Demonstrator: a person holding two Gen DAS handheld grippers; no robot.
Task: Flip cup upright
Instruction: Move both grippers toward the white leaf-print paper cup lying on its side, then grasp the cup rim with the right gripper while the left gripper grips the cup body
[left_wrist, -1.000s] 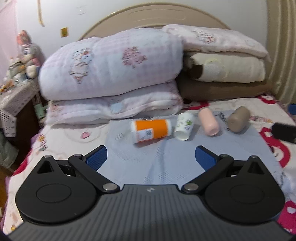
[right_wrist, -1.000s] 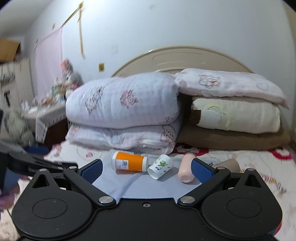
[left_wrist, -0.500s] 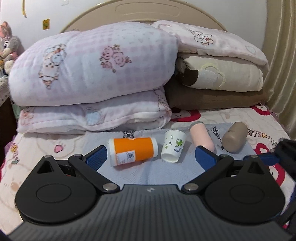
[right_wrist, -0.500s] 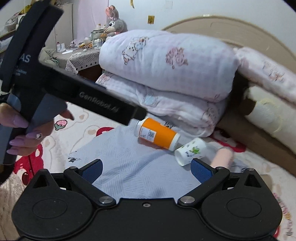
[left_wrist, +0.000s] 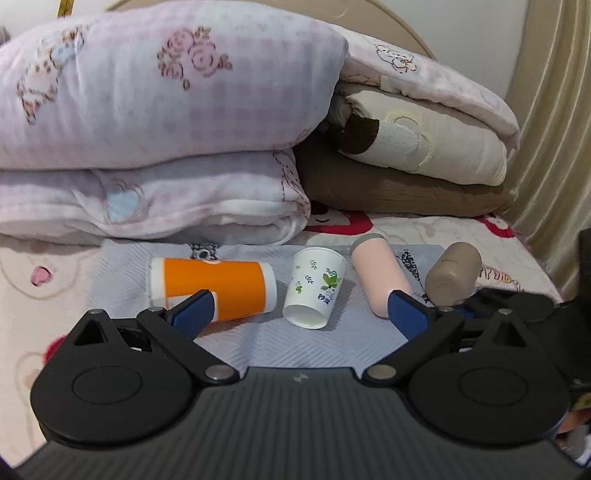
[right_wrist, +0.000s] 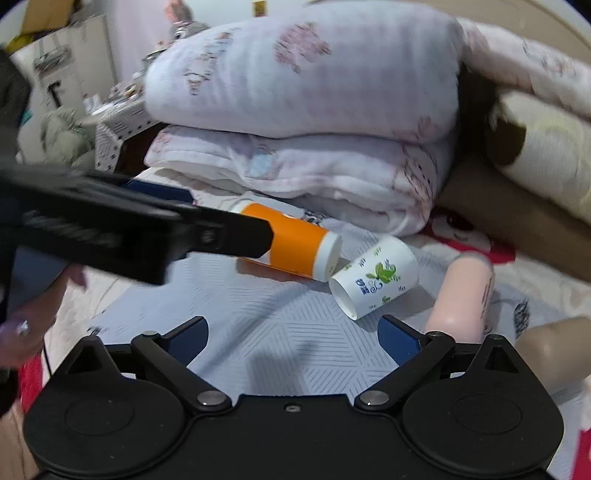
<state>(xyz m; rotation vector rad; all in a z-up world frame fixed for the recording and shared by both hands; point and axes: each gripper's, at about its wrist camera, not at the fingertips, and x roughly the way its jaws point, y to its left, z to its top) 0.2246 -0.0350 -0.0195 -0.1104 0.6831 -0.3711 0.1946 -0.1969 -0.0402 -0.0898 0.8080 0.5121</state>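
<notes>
Four cups lie on their sides on a grey-blue mat (left_wrist: 280, 343) on the bed: an orange and white cup (left_wrist: 214, 286), a white paper cup with green leaves (left_wrist: 316, 286), a pink cup (left_wrist: 380, 277) and a brown cup (left_wrist: 452, 275). My left gripper (left_wrist: 299, 310) is open and empty, just in front of the orange and white cups. My right gripper (right_wrist: 291, 338) is open and empty, low over the mat (right_wrist: 258, 325), with the white cup (right_wrist: 373, 282) just beyond its right finger. The orange cup (right_wrist: 291, 242) and pink cup (right_wrist: 465, 299) show there too.
Folded quilts and pillows (left_wrist: 166, 122) are stacked right behind the cups. A curtain (left_wrist: 554, 129) hangs at the right. The left gripper's body (right_wrist: 110, 229) crosses the left of the right wrist view, held by a hand (right_wrist: 26, 325). A cluttered bedside table (right_wrist: 110, 114) stands at far left.
Both grippers have moved forward and lower, closer to the cups. The left gripper's body now overlaps the orange cup in the right wrist view. The cups have not moved.
</notes>
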